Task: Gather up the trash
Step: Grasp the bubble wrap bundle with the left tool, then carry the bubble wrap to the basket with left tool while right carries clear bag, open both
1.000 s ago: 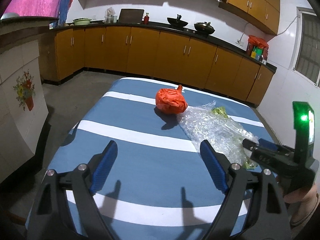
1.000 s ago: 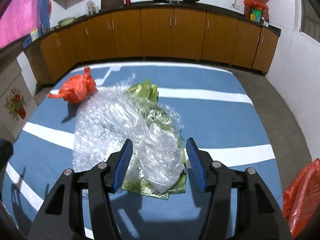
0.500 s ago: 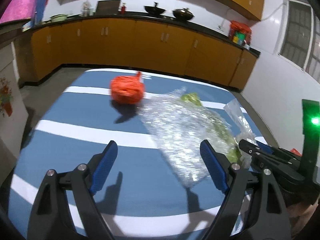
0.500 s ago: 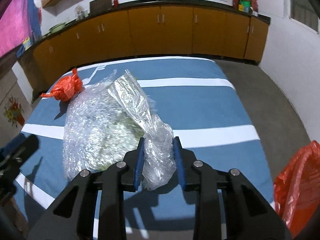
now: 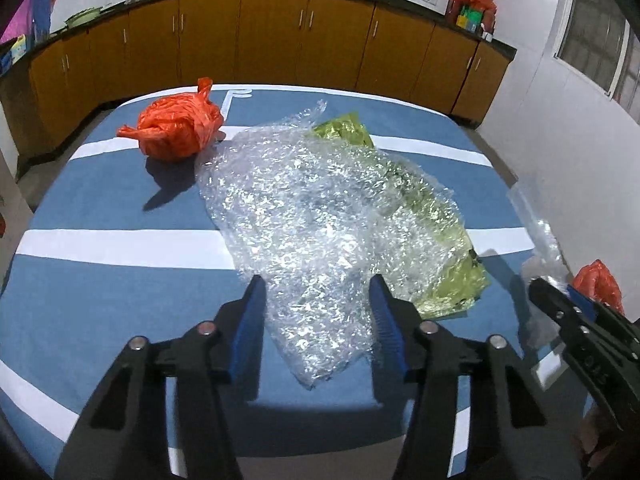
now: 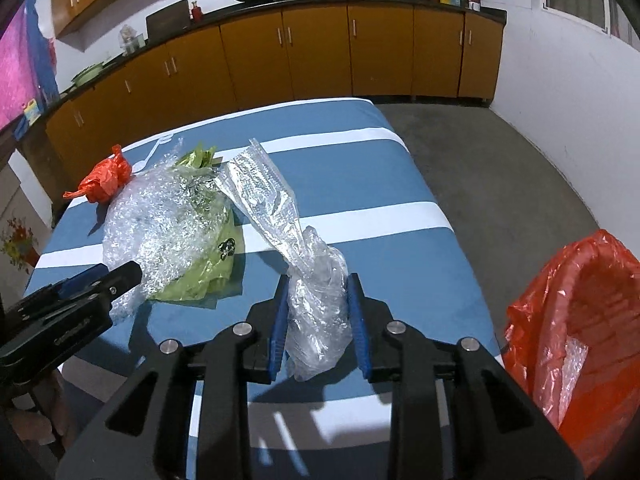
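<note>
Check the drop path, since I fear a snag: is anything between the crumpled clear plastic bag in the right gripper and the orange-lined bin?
Nothing visible. The crumpled clear plastic bag sits clamped in the right gripper; the orange-lined bin stands open beside the table's edge, with only bare striped cloth and floor between.

cloth [image 5: 120, 208] – blue (white stripes) | wrapper [image 5: 452, 240] – green | bag [image 5: 180, 128] – orange

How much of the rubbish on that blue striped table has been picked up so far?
Early days. Some clear plastic already lies in the orange bin bag. The right gripper is clamped on a clear plastic bag. The left gripper has its jaws closing around the bubble wrap. The green wrapper and the crumpled orange bag still lie on the table.
</note>
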### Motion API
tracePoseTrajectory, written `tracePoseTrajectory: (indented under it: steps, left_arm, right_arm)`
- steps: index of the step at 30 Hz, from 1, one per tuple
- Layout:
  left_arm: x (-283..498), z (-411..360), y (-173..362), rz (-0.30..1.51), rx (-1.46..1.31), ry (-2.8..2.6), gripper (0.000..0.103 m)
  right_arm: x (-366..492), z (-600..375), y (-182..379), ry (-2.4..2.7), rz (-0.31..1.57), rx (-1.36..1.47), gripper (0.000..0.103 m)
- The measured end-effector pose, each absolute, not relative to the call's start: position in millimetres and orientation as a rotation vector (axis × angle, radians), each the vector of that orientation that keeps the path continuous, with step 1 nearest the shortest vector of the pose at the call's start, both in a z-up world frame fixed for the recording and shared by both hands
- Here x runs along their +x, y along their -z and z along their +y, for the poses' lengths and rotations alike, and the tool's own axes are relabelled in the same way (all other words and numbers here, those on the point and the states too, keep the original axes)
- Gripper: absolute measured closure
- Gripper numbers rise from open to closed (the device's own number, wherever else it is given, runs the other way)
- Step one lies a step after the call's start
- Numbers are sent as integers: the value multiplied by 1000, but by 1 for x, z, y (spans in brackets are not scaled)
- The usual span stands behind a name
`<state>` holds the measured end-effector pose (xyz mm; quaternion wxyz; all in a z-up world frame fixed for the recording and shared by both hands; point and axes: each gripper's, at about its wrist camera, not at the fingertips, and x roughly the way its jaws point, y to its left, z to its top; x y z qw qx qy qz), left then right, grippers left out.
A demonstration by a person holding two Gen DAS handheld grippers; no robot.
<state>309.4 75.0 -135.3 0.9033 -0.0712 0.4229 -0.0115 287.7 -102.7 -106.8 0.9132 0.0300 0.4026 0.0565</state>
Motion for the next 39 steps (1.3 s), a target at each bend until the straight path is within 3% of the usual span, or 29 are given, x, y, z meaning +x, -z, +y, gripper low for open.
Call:
tracePoseTrajectory:
  steps: [1,3,6,39]
  left_arm:
    - [309,75,136,876,-139,19,59]
    - [308,77,136,875,-146,22,81]
    - [304,84,135,867,-176,43,91]
    - [215,78,67,679,-175,166,93]
  right_arm:
    - [287,-103,106,-118,828,64,74]
    - [286,-103,106,-120,826,67,74]
    - [284,-103,105,-120,823,70,74]
    - [234,-134,71,-86,736,116,74]
